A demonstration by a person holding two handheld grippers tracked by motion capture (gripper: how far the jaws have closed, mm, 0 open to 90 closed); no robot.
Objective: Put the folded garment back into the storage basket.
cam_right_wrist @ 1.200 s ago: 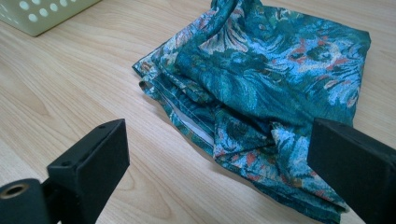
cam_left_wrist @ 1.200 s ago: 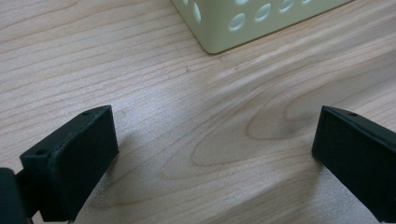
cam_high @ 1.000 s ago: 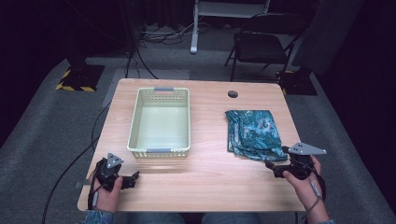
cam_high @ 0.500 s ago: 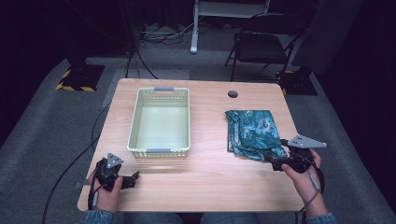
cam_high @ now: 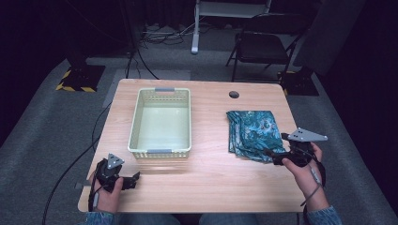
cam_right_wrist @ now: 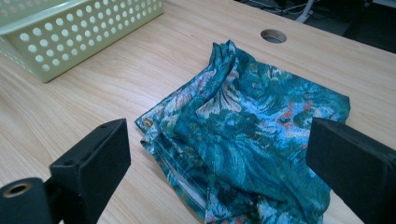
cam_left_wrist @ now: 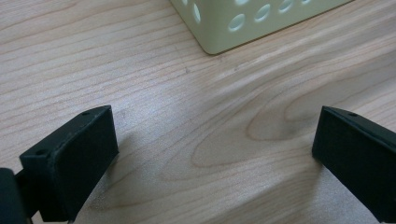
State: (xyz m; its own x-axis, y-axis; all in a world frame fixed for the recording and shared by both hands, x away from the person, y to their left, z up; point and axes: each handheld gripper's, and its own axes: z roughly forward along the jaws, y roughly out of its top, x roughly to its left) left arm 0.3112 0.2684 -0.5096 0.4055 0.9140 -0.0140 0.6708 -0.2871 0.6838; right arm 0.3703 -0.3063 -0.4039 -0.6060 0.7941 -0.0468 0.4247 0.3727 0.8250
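tabletop (cam_high: 206, 185): light wood, rounded corners, round cable hole (cam_high: 233, 94) near the far edge, right of middle
basket (cam_high: 137, 121): pale green plastic, perforated walls, nothing inside; sits left of middle, long side running from the far edge toward the near edge; grey handle strips on its far and near rims
basket in gripper views: a near corner (cam_left_wrist: 219, 39) at top of left gripper view; side wall (cam_right_wrist: 79, 35) at upper left of right gripper view
cloth (cam_high: 253, 131): teal patterned fabric, folded, rumpled; lies flat on right half of tabletop, well apart from basket, closer to right edge
cloth close up (cam_right_wrist: 252, 130): layered fold edges face the camera, pale hem at the near corner
right gripper (cam_high: 274, 157): held in right hand (cam_high: 305, 171) by the right edge, grey three-cornered plate on top; tips at near right corner of cloth; jaws wide apart, cloth lying between them, nothing clamped; touching the fabric or not, cannot tell
left gripper (cam_high: 133, 179): held in left hand (cam_high: 109, 194) at near left corner of tabletop, just below basket's near end; jaws spread wide over bare wood, holding nothing
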